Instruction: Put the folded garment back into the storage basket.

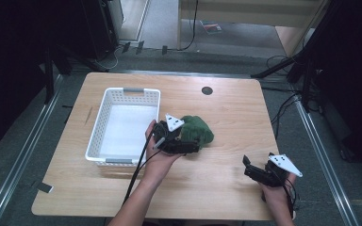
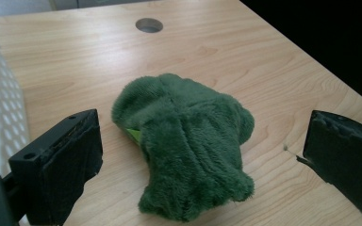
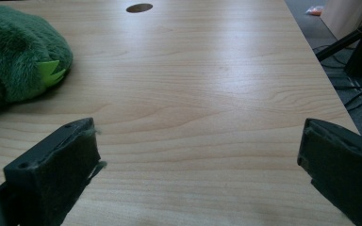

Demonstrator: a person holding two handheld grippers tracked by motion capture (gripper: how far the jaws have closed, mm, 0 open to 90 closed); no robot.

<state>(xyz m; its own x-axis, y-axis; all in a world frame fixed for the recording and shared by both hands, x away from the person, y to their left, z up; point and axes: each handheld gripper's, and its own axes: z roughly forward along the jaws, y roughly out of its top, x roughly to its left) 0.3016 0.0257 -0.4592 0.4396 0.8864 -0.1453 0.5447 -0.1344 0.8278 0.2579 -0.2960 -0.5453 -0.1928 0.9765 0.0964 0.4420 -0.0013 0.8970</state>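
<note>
A white basket [image 1: 104, 123] beside the left gripper [image 1: 188, 147] is seen bare inside. A green plush toy [image 2: 188, 141] lies between its wide-open jaws, ungripped. The right gripper [image 3: 198, 174] is held wide open, holding nothing.

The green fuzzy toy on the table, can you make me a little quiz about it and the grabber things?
1. True or false: the green plush toy lies inside the white basket.
2. Which gripper has the toy between its open jaws: A) the left gripper, B) the right gripper?
3. Fill in: the toy lies on the wooden ____.

Key: 1. False, it lies on the table beside the basket. 2. A. 3. table.
</note>
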